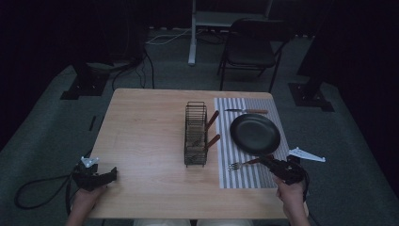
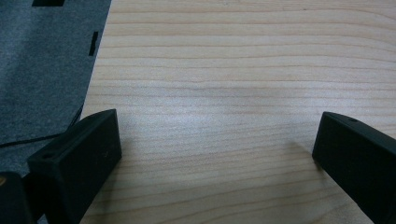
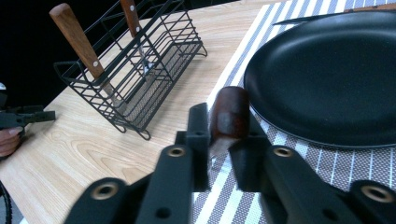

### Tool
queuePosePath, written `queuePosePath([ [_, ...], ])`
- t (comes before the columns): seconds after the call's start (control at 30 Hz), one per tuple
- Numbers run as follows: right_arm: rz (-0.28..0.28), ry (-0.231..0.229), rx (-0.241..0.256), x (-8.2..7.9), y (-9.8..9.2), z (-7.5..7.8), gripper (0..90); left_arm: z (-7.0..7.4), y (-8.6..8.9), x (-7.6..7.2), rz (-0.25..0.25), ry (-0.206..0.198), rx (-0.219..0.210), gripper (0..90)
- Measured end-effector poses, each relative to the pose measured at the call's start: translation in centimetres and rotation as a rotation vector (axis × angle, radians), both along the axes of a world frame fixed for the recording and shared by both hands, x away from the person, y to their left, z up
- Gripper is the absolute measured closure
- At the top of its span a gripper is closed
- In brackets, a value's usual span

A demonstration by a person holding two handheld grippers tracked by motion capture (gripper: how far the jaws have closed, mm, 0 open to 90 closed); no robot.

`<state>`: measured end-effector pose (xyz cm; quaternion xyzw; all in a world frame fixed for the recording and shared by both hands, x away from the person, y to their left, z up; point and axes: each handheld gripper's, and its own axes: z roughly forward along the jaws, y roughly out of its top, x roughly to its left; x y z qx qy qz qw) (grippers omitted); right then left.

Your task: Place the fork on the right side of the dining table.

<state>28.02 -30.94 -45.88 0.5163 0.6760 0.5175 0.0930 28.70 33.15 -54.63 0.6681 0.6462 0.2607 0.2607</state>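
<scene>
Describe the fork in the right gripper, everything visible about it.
The fork has a dark reddish-brown wooden handle and a pale metal neck and tines. It lies roughly flat over the striped placemat, just in front of the black plate, tines pointing left toward the wire rack. The right gripper is shut on its handle, whose rounded end pokes out between the jaws in the right gripper view.

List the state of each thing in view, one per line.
Left hand-held gripper: open, jaws wide apart over bare table.
Right hand-held gripper: shut on the fork handle.
Fork: held by its wooden handle, tines over the striped mat.
Rack: upright, holding two wooden-handled utensils.
Plate: flat on the mat, empty.
Knife: lying flat beyond the plate.
Chair: standing, unoccupied.
</scene>
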Motion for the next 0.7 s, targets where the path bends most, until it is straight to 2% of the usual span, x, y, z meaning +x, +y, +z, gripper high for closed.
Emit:
queuePosePath([
  [0.03,0.001,0.004,-0.002,0.0,-0.2,-0.1,71.3,0.0,0.0,0.0,0.001,-0.001,-0.001,1.6],
  [0.27,-0.021,0.04,-0.033,0.4,-1.6,-1.3,70.1,0.0,0.0,0.0,0.0,0.0,0.0,1.6],
  [0.5,-0.045,0.053,-0.091,0.3,-2.8,-2.9,60.2,0.0,0.0,0.0,0.001,-0.001,0.0,1.6],
  [0.6,-0.041,0.054,-0.099,0.4,-3.3,-3.8,57.6,0.0,0.0,0.0,0.001,0.0,0.0,1.6],
  [0.7,-0.047,0.075,-0.085,0.5,-4.1,-4.8,55.1,0.0,0.0,0.0,0.003,0.0,0.0,1.6],
])
